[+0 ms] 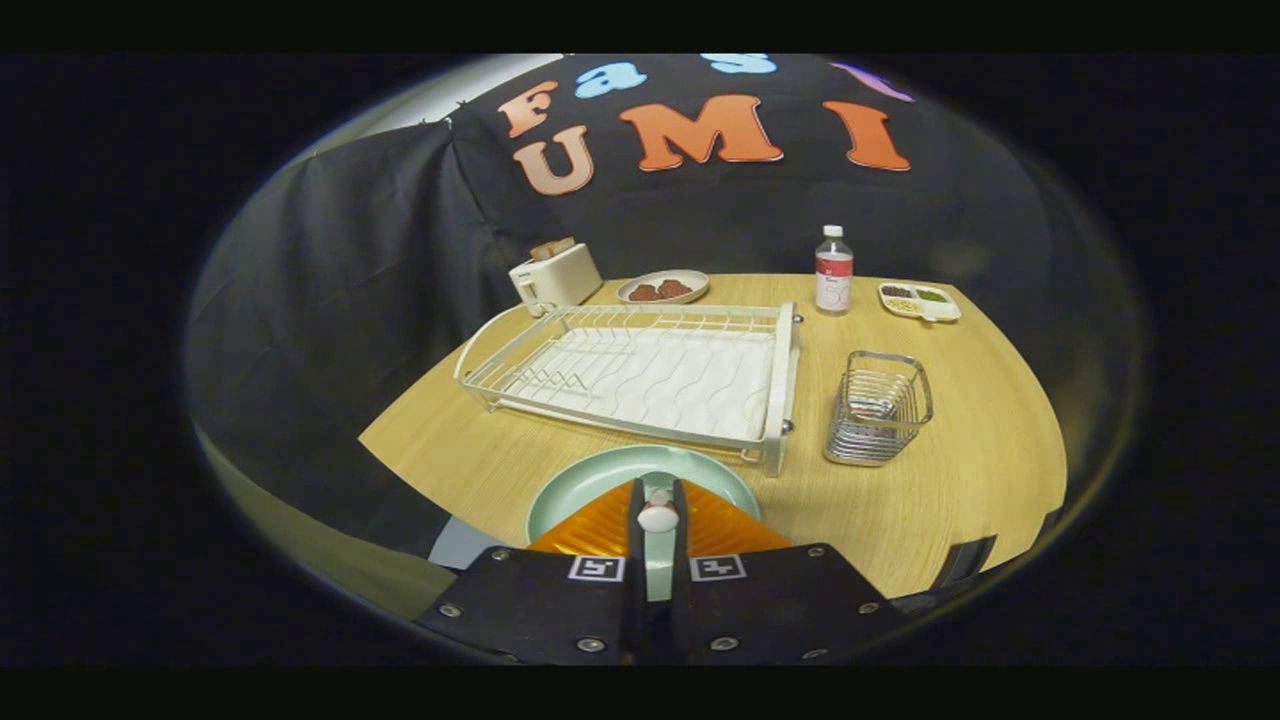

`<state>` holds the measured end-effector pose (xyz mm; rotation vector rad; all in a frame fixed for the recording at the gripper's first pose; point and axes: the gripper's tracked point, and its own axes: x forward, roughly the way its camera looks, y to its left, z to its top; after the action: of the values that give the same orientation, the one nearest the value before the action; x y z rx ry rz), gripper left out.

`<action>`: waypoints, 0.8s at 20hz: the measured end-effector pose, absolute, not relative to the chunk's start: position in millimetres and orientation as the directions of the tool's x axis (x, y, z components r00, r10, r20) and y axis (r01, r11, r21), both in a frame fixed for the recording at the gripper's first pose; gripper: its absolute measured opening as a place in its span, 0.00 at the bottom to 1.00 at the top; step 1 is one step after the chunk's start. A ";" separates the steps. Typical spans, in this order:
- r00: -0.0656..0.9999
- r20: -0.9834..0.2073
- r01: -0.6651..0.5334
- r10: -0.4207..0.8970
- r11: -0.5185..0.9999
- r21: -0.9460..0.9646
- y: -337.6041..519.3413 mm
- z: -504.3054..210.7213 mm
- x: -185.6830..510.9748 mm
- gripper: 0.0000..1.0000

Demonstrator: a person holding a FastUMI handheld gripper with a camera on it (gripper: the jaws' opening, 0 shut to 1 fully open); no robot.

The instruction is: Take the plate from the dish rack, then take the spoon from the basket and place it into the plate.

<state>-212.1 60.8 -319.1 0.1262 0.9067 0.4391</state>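
Note:
A pale green plate [585, 482] lies flat on the wooden table, just in front of the white dish rack [640, 375], whose slots are bare. My gripper [657, 486] hovers over the plate with its fingers nearly together. A small white spoon [658, 517] is pinched between them; I see it end-on, so most of its length is hidden. The wire basket [878, 408] stands to the right of the rack, beyond the fingers.
At the back of the table [960, 470] stand a toaster [555, 276], a dish of brown food [663, 287], a bottle [833, 270] and a divided snack tray [920, 301]. The table's near edge runs just under the plate.

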 end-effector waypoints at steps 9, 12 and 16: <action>0.483 -0.744 -0.273 0.462 0.887 0.373 75.9 -337.8 -219.7 0.13; 0.455 -0.769 -0.195 0.449 0.893 0.406 64.7 -351.3 -227.1 0.16; 0.437 -0.792 -0.108 0.426 0.899 0.424 52.0 -363.2 -233.1 0.21</action>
<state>-233.1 52.0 -363.2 0.3332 1.0715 0.3394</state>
